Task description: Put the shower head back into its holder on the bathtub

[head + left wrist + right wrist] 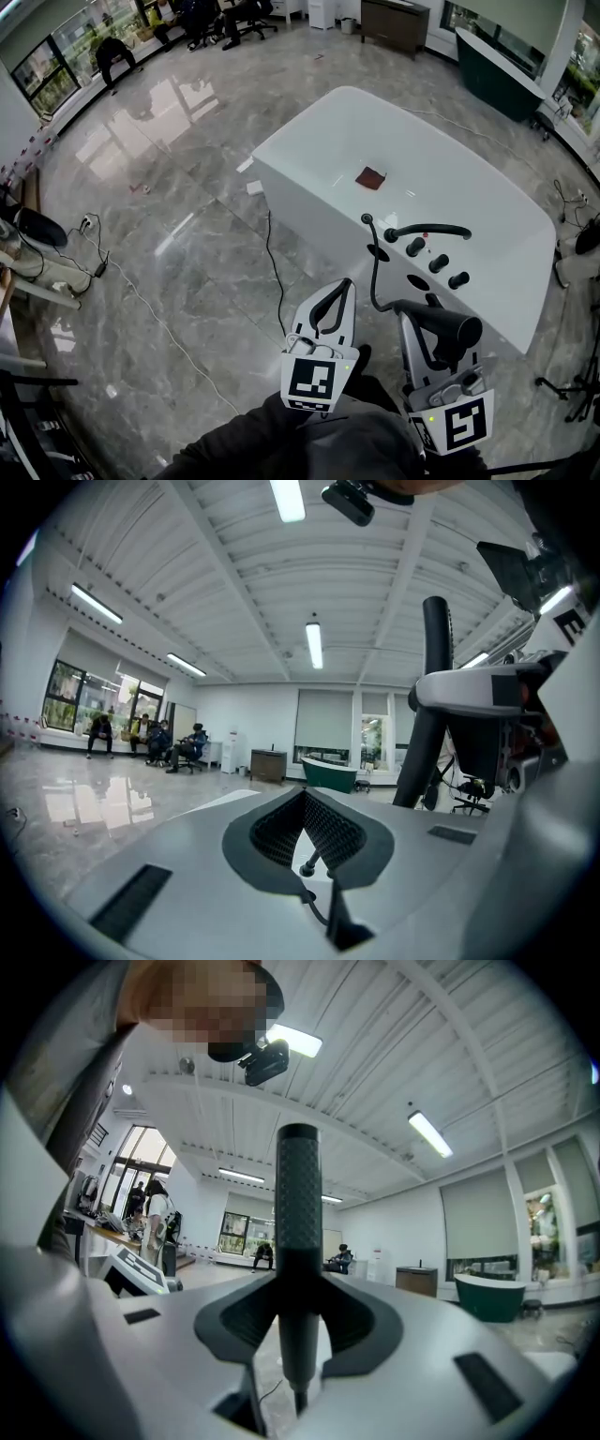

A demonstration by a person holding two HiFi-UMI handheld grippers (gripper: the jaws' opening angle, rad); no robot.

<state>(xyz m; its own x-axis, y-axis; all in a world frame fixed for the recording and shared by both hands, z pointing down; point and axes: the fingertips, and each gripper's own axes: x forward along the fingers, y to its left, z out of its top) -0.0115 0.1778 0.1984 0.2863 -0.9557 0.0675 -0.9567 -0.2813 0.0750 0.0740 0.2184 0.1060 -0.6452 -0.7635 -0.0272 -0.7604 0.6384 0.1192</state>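
Right gripper [417,314] is pinching the shower head [454,326] by its textured black handle, which is standing upright between the jaws in the right gripper view. Left gripper [345,284] is sitting just to its left with its jaws pressed together and nothing between them; only the curved hollow behind the tips is showing a gap. Both are hovering low in the head view, over the grey floor [187,234], near the tub [300,202] but outside it. The shower head is lying across the right gripper's tips, its thick end pointing right, just short of the tub's near rim. Its hose [374,272] is running up from the handle to a black fitting on that rim. Along the same rim a curved spout [429,230] and three knobs [437,263] are sitting, with a dark oval [418,281] just beside the knobs; whether that is the holder, I cannot tell. A red-brown square [371,177] is lying inside the tub. A cable [275,272] is trailing over the floor beside the tub's wall.
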